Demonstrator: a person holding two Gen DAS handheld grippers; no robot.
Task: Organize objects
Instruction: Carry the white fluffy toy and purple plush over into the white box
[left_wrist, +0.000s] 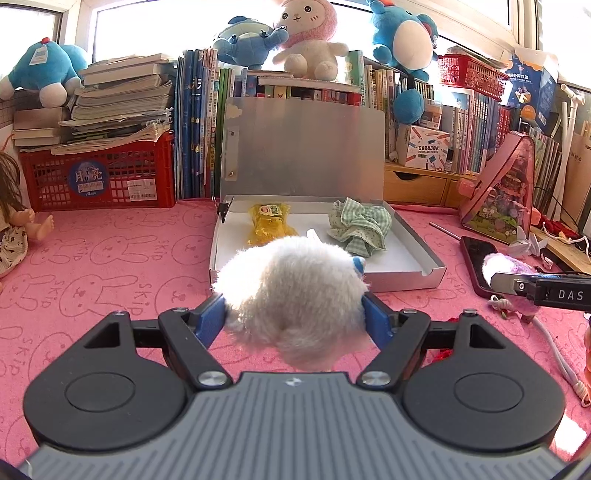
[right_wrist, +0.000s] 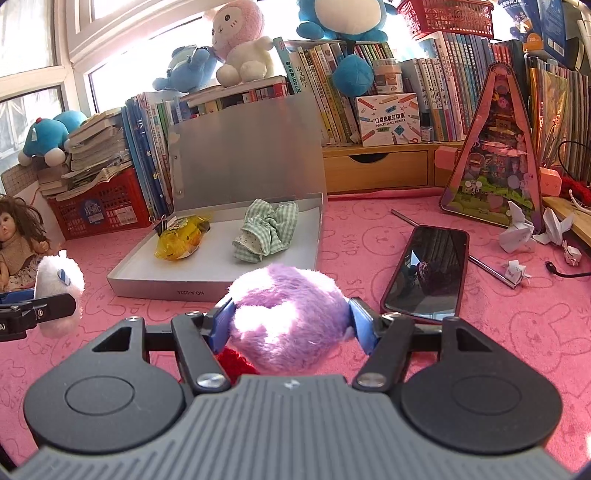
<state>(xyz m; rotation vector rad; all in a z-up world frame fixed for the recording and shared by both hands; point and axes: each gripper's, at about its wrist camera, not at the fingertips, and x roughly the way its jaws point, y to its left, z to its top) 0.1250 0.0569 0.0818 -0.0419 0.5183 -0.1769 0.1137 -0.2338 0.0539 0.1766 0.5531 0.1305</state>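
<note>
- The left gripper (left_wrist: 295, 314) is clenched on a white fluffy toy (left_wrist: 291, 295): the toy sits squarely between the jaws, with a blue pad pressed into its fur on each side, and its bulk bulges forward and above the fingertips.
- A small blue-and-white striped tag on the white fluffy toy pokes out at its upper right, toward the box.
- The right gripper (right_wrist: 291, 325) is clenched on a purple fluffy toy (right_wrist: 288, 317): this toy too lies between the jaws, both blue pads sunk into its sides, most of it standing ahead of the fingertips.
- A bit of red yarn (right_wrist: 232, 360) shows under the purple fluffy toy, by the inner side of one finger.
- Both toys are held above the pink desk (left_wrist: 110, 266), just in front of the near edge of an open silver box (right_wrist: 155, 291) whose lid stands upright at the back.
- Inside the box lie a yellow packet (right_wrist: 183, 238) on the left and a bundled green checked cloth (right_wrist: 267, 230) on the right, apart from each other.
- A black phone (right_wrist: 428, 273) lies flat on the desk to the right of the box, near the right gripper.
</note>
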